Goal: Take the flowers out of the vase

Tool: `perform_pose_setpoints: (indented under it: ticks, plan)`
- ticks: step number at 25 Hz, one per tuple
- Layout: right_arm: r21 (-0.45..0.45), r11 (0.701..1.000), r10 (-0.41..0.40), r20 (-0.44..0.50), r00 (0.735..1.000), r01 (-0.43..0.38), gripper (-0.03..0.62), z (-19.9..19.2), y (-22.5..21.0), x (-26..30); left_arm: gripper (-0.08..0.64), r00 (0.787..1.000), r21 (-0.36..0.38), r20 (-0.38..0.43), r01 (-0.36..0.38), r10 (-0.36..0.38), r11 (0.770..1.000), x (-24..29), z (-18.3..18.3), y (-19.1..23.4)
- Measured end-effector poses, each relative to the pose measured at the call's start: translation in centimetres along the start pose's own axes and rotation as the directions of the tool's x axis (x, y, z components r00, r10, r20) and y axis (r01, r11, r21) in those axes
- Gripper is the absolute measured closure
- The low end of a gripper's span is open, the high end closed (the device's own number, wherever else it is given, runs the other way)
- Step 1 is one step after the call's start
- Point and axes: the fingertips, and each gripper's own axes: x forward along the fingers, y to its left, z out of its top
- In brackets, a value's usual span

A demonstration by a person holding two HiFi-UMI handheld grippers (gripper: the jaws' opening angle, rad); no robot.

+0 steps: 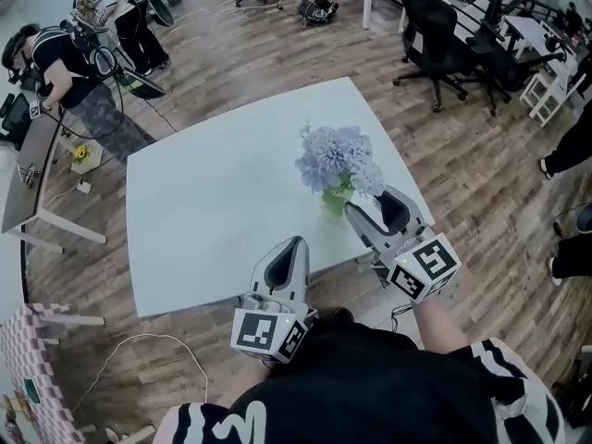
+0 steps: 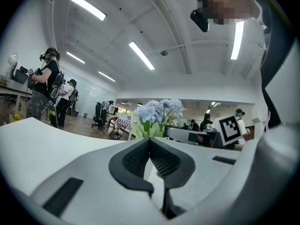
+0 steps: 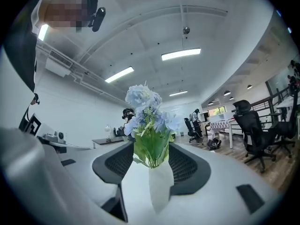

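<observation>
A bunch of pale blue flowers point(image 1: 336, 158) with green leaves stands in a small white vase point(image 1: 335, 202) near the right front part of the white table point(image 1: 213, 211). My right gripper point(image 1: 368, 203) is open, level, right at the vase. In the right gripper view the vase point(image 3: 161, 187) and flowers point(image 3: 146, 108) stand between the spread jaws of that gripper point(image 3: 152, 165), the pads clear of both. My left gripper point(image 1: 294, 246) hangs at the table's front edge, shut and empty. In the left gripper view the pads of the left gripper point(image 2: 150, 144) meet, and the flowers point(image 2: 157, 114) show beyond them.
Black office chairs point(image 1: 435, 44) stand on the wood floor at the back right. Two people point(image 1: 74, 72) with gear are at the far left by a grey desk point(image 1: 28, 169). A white cable point(image 1: 139, 340) lies on the floor in front of the table.
</observation>
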Motion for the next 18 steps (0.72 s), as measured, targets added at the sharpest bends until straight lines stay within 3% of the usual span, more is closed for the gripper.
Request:
perform_pose_setpoints:
  ticks: [18]
  plan:
    - [0.023, 0.997, 0.077, -0.034, 0.996, -0.076, 0.353, -1.7, -1.3, 3.9, 0.555, 0.992, 0.006, 0.012, -0.122, 0.122, 0.993, -1.9, 0.5, 2.3]
